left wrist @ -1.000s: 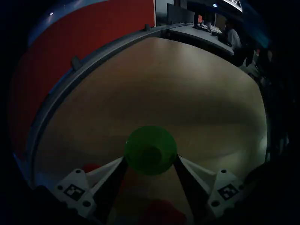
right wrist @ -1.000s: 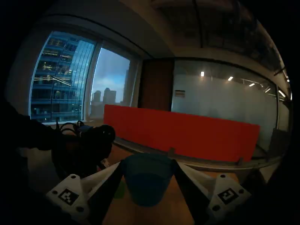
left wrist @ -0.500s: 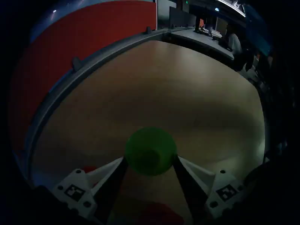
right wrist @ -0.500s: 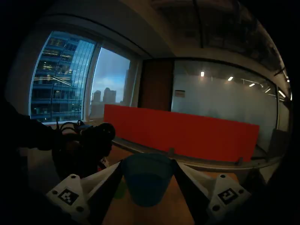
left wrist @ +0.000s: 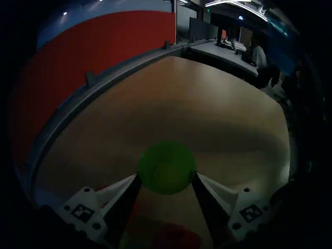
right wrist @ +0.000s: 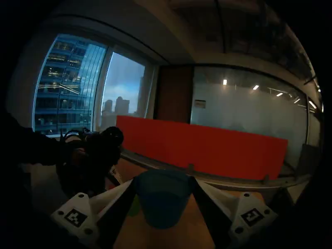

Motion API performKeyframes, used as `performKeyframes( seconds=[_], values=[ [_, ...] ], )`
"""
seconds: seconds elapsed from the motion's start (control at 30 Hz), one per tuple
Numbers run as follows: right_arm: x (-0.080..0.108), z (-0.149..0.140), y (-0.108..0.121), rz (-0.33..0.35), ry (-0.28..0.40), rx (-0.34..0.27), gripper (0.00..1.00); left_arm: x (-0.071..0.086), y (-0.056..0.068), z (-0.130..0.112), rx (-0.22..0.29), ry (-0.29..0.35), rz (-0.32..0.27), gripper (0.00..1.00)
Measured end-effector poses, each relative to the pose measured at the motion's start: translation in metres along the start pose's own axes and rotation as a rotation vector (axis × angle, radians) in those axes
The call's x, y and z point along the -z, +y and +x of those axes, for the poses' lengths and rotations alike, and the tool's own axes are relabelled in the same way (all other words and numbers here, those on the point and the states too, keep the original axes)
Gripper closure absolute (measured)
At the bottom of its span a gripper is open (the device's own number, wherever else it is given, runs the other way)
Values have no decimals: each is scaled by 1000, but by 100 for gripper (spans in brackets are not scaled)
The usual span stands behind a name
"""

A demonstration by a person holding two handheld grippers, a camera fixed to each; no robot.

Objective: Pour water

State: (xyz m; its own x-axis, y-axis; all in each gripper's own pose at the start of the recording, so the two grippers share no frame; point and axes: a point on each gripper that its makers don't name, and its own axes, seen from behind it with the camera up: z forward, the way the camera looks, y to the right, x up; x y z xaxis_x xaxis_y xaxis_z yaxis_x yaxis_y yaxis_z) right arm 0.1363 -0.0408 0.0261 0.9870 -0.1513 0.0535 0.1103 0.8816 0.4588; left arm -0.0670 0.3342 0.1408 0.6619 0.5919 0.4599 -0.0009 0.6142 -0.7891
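Two cups are clamped: the left gripper [left wrist: 166,175] squeezes a green cup [left wrist: 166,166] over the table [left wrist: 199,99], and the right gripper [right wrist: 164,181] squeezes an upright blue cup [right wrist: 162,203]. A red divider [right wrist: 216,151] stands behind.

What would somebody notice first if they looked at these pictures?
Probably the bright green cup, gripped by the left hand-held gripper over the wooden table. Next comes the blue cup in the right hand-held gripper, with a long red divider behind it and a big window showing tall buildings at the upper left.
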Motion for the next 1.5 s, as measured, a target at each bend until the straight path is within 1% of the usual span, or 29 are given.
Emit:
performKeyframes(
  seconds=[0.13,0.27,0.47,0.57,0.77,0.97,1.17,1.5],
  values=[
    [0,0,-1,2,0,1,6,13,-2,10,-1,58,6,16],
    [-1,2,-1,1,0,0,6,27,-2,22,-3,134,7,16],
    [0,3,1,-1,2,-5,7,49,-8,41,17,246,27,16],
    [0,4,1,-3,3,-5,6,61,-10,51,21,310,33,16],
    [-1,5,0,-3,4,-6,7,83,-17,67,25,417,40,16],
    [-2,8,-2,-1,6,-4,6,102,-22,77,27,497,46,16],
    [-3,9,-4,2,8,-2,6,122,-21,87,22,579,41,16],
    [-2,13,-9,7,13,-1,7,144,-25,89,30,648,36,17]
  ],
)
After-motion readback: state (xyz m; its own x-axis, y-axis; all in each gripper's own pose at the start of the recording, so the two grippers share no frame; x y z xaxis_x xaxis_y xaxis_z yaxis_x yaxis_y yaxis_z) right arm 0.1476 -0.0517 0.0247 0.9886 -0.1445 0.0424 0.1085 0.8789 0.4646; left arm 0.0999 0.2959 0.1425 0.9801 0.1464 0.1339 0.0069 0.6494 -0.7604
